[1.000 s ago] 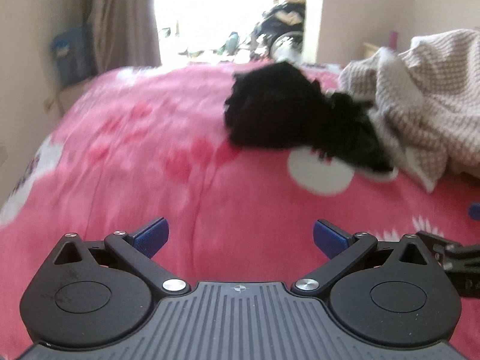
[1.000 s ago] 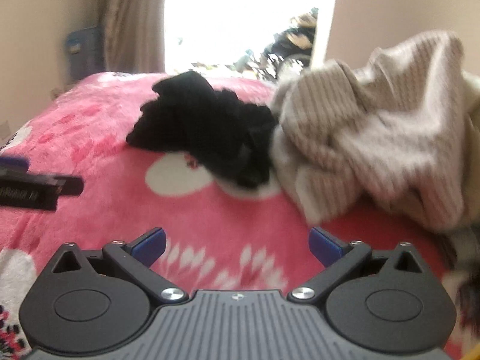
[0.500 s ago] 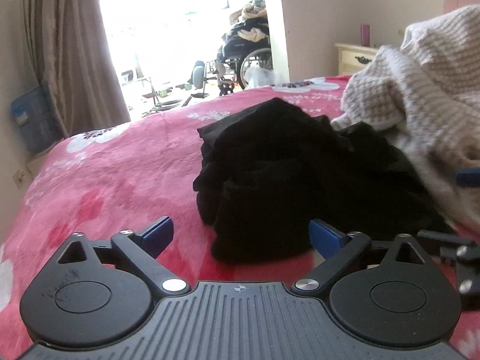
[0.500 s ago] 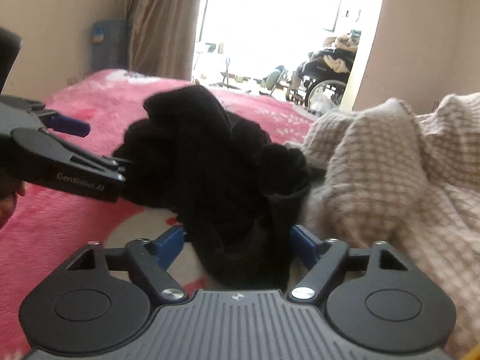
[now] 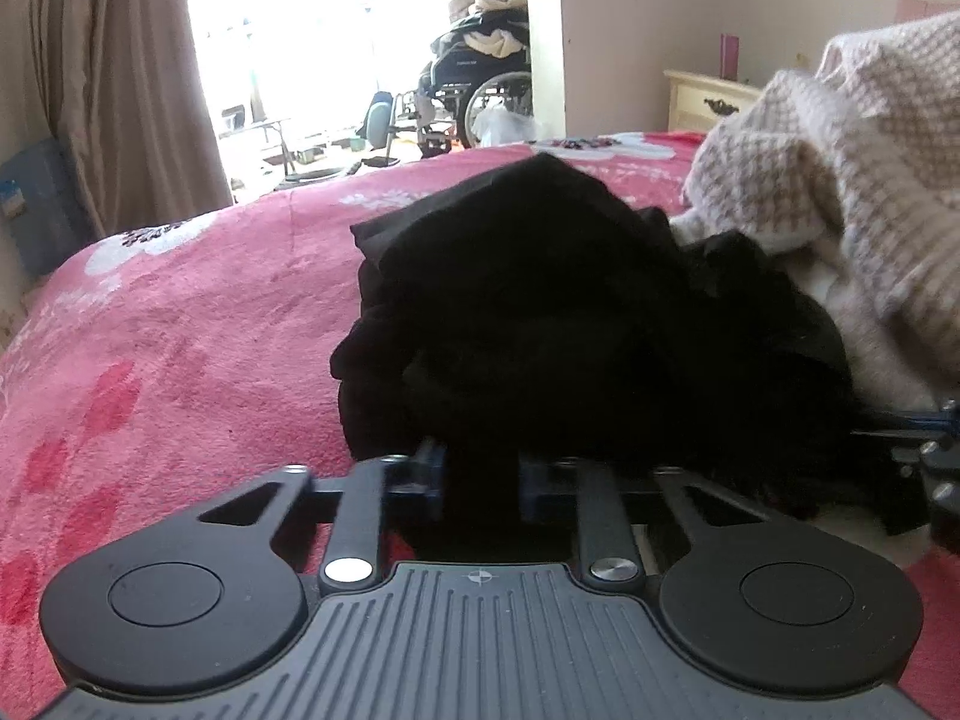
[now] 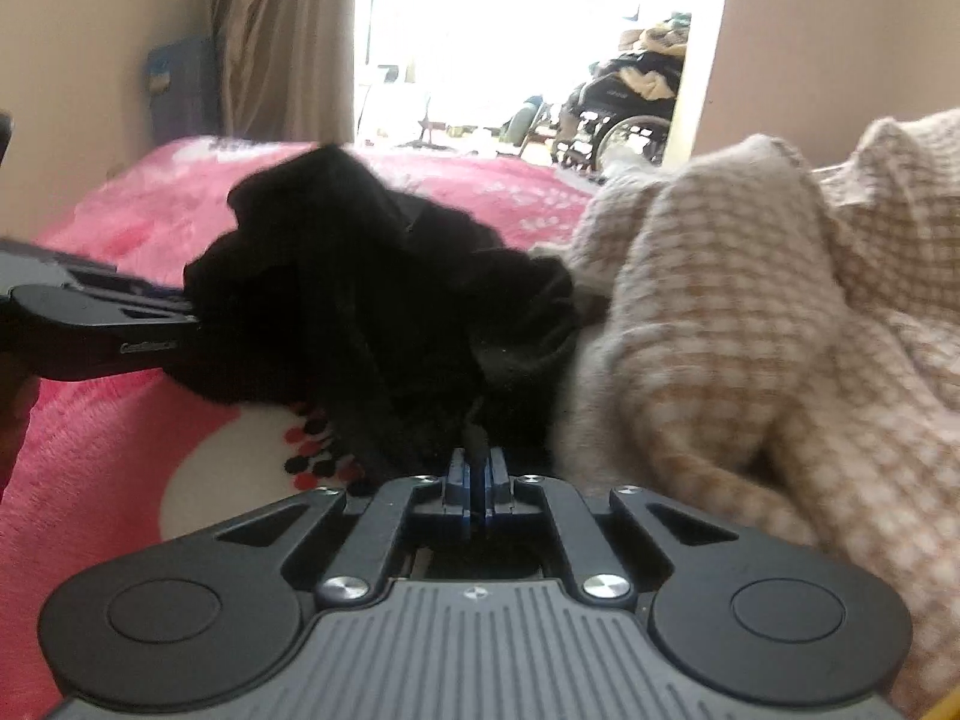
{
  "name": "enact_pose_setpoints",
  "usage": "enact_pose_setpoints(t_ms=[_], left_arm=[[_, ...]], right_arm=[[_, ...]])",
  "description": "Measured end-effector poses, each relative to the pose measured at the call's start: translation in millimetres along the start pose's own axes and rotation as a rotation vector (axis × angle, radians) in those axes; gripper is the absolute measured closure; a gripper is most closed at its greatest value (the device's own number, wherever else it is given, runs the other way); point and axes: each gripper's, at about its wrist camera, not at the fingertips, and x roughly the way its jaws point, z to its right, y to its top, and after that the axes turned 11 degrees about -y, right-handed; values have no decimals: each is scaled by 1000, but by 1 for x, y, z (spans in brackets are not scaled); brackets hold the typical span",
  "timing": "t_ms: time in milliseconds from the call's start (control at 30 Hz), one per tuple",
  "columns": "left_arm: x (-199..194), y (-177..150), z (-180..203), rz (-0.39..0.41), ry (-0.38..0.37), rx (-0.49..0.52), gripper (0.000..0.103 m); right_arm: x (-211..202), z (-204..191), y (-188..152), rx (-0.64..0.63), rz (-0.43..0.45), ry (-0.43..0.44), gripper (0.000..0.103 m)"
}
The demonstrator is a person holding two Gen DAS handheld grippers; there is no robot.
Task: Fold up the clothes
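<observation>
Both grippers have closed in on the black garment (image 5: 540, 312): left gripper (image 5: 477, 480) jaws closing on cloth, right gripper (image 6: 477, 480) pinching a fold. Grasp step; next, lift and spread it flat on the bed (image 5: 180, 330).

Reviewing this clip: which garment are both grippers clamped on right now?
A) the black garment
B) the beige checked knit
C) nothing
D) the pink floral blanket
A: black garment fabric is pinched in the right gripper, and the left gripper, its jaws closing, has a fold of it too.
</observation>
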Motion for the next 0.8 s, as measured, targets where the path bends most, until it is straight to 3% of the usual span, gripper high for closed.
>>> enact_pose_setpoints(t_ms=[200, 467, 600, 800], left_arm=[[-29, 5, -2, 40, 5, -9, 98], [-106, -11, 3, 86, -42, 16, 99], [-146, -26, -5, 98, -66, -25, 99], [-214, -61, -16, 69, -107, -59, 99]], right_arm=[[-36, 21, 4, 60, 40, 31, 99], [-106, 53, -7, 163, 43, 161, 99], [-139, 64, -23, 207, -13, 236, 99], [-174, 89, -58, 258, -173, 329, 99]])
